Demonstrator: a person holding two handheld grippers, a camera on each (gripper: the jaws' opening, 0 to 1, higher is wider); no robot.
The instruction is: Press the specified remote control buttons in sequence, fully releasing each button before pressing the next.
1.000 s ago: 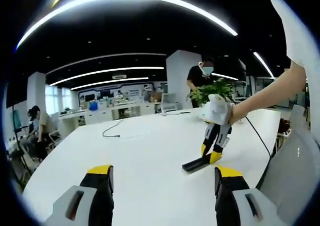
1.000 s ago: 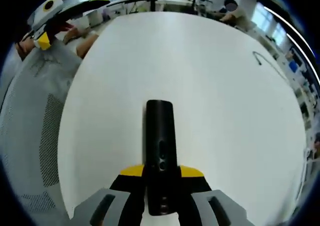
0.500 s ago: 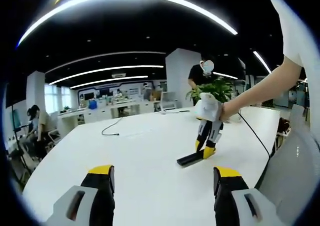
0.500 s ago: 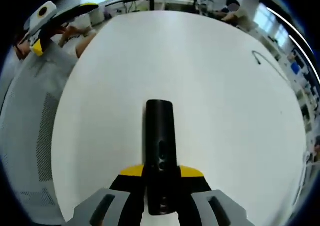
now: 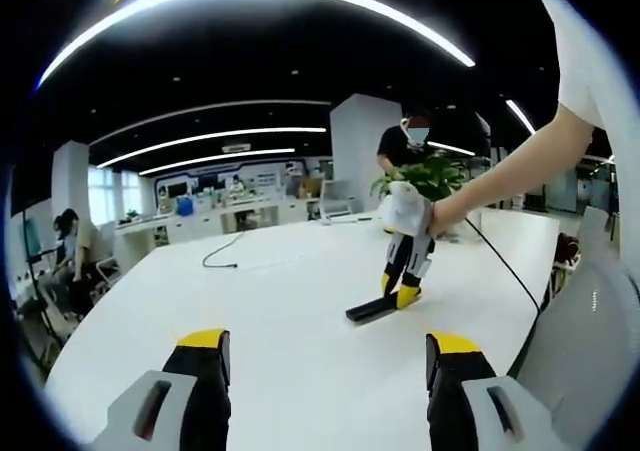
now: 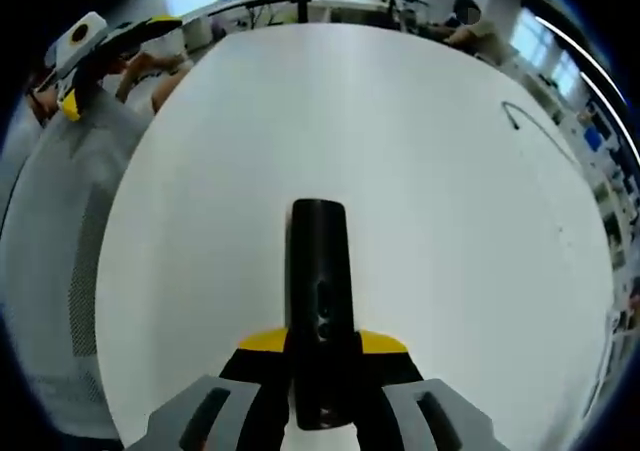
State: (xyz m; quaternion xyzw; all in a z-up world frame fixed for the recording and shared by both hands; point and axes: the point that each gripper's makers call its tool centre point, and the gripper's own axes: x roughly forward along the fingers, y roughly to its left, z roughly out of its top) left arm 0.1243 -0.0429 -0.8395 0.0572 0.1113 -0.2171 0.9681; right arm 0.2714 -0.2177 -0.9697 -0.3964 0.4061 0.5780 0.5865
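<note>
Spread wide and holding nothing: yellow-tipped left gripper point(image 5: 325, 366), well short of the long black plastic remote control point(image 6: 320, 306). Pinched near one end by the yellow-tipped right gripper point(image 6: 320, 356), over the white table point(image 6: 420, 171).

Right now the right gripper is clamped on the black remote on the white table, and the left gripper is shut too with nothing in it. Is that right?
Not quite. The left gripper is open: the left gripper view shows its yellow-tipped jaws standing wide apart, with nothing between them. The rest holds: the right gripper is shut on the black remote over the white table.
</note>
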